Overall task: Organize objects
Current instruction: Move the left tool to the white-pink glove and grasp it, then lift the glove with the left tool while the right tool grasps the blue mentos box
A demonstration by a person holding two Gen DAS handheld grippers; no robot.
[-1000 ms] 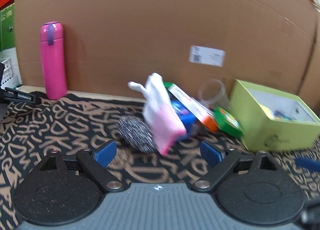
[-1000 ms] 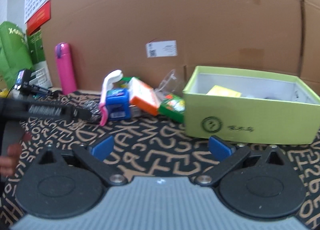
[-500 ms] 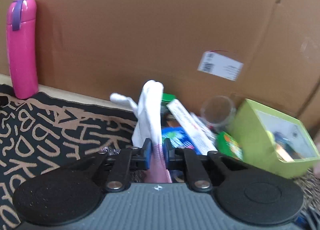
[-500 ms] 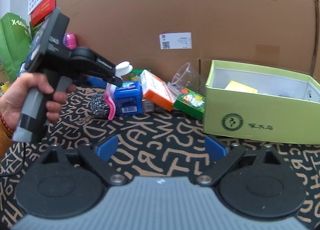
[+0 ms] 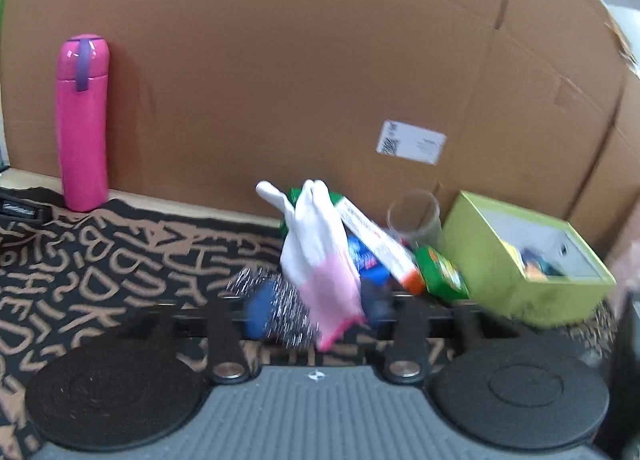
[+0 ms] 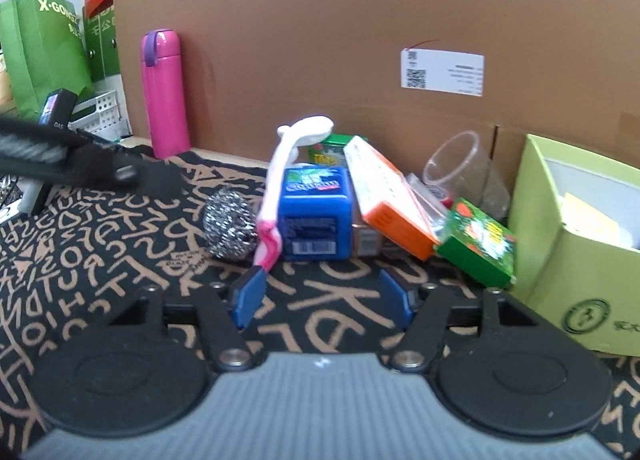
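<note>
1. Left gripper [image 5: 318, 314]: jaws opening. Its fingers are motion-blurred. The glove [image 5: 320, 252] sits in line between them, with no visible pad contact, so I read it as let go.
2. Right gripper [image 6: 322, 298]: jaws closing, and only the mat [image 6: 100, 260] shows between the blue pads [image 6: 248, 296]. It grips nothing.
3. The glove is white with a pink cuff. It stands near-upright, cuff down on the mat and fingers up, leaning on the left face of the blue box [image 6: 316, 216]. In the right wrist view the cuff hangs just above the tip of the right gripper's left pad; I can't tell if they touch.
4. Steel scourer [image 6: 230, 224]: on the mat just left of the glove cuff, close to or touching it.
5. Orange-and-white carton [image 6: 388, 196]: tilted, leaning right of the blue box.
6. Green printed box [image 6: 480, 244]: tilted at the carton's lower right end, just beside the lime-green box [image 6: 568, 260].
7. Clear plastic cup [image 6: 464, 172]: tipped over behind the carton, against the cardboard wall [image 6: 320, 40].
8. The lime-green box is open-topped at far right, with items inside. They're too blurred or cut off to name.
9. Pink flask [image 6: 165, 92]: upright at the cardboard wall, well left of the pile.
10. Background left: green bag [image 6: 40, 52] and a white perforated basket [image 6: 100, 112].
11. The blurred black body at left edge of the right wrist view is the left gripper, over the mat and left of the scourer.
</note>
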